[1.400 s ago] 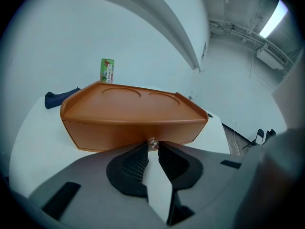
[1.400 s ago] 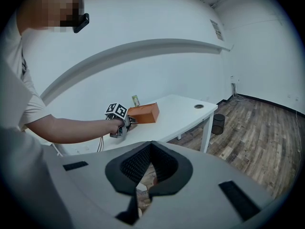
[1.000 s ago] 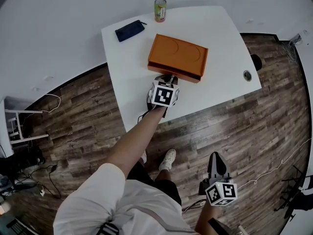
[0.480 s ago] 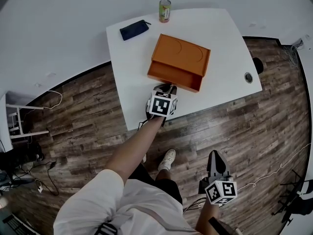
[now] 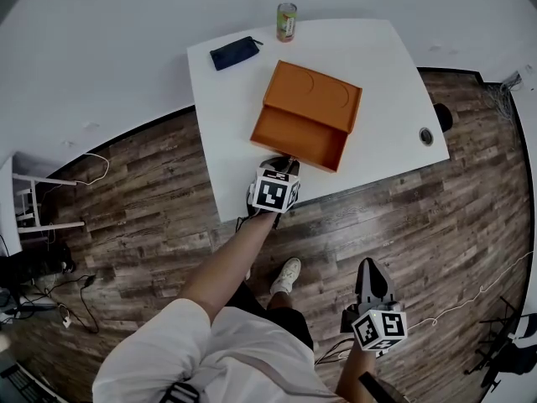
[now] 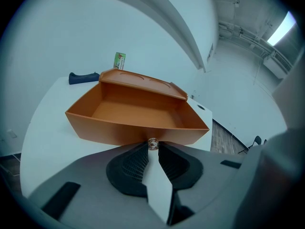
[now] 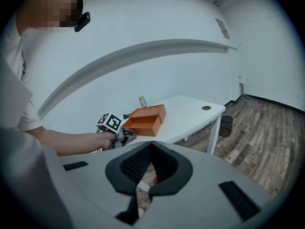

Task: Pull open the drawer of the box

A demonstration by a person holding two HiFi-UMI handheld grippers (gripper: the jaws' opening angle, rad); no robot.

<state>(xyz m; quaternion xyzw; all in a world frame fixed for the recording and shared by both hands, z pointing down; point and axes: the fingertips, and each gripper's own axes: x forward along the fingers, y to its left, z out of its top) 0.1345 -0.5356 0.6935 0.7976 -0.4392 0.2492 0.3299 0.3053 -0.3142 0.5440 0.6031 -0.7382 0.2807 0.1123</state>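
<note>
With our left gripper [image 6: 153,150] we are pinching the small round knob [image 6: 153,143] on the front of the orange open-topped drawer [image 6: 136,113]. It is sticking out of the flat orange box [image 6: 143,79] on the white counter [image 6: 45,123], with a dark blue pouch [image 6: 84,77] and a green-labelled can [image 6: 119,61] sitting behind.

White tee [image 5: 218,351], dark shorts [image 5: 267,309], white sneaker [image 5: 289,272]; left hand-held gripper [image 6: 153,149] grey w/ marker cube [image 5: 275,193].

Straight ahead of the left gripper [image 5: 285,164], the pulled-out drawer [image 5: 295,138] and its orange box [image 5: 317,96] block the way. The white table [image 5: 231,133] is bare on both sides of the gripper. A dark pouch [image 5: 234,53] and a can [image 5: 286,21] stand well beyond, by the far edge.
</note>
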